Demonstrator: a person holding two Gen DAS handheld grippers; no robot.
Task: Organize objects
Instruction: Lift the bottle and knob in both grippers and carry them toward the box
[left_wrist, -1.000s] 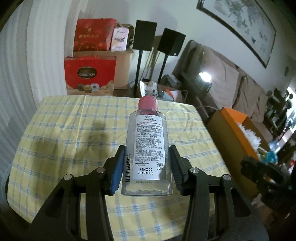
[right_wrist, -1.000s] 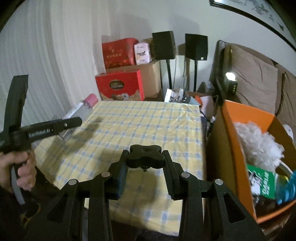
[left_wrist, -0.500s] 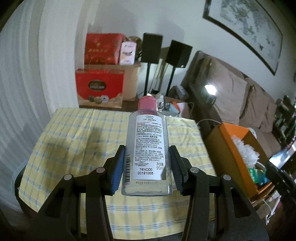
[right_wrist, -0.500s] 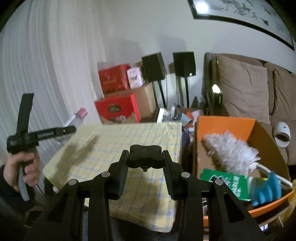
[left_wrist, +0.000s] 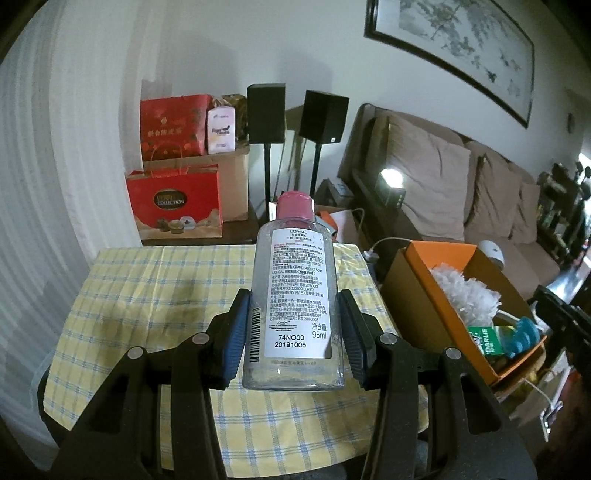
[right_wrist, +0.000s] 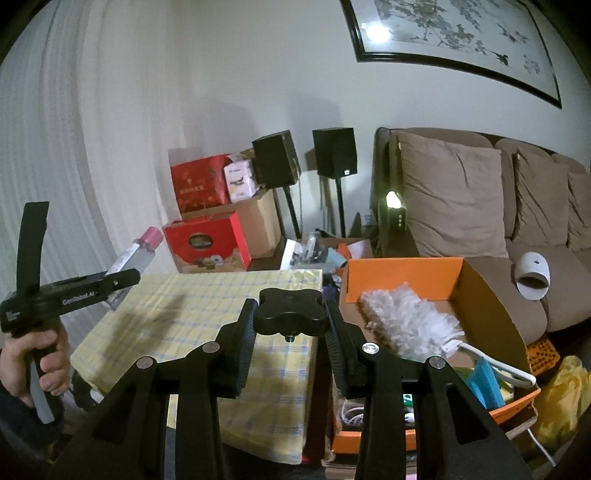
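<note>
Left wrist view: bottle (left_wrist: 295, 314) base behind tool pads.

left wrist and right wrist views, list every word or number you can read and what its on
"L'OREAL", "74NO00", "20191005", "95ml": label of the clear bottle; its small print is too fine to read.
"COLLECTION": red gift bag.
"DARLIE": green pack in the orange box.
"GenRobot.AI": left tool.
Other boxes: unreadable.
</note>
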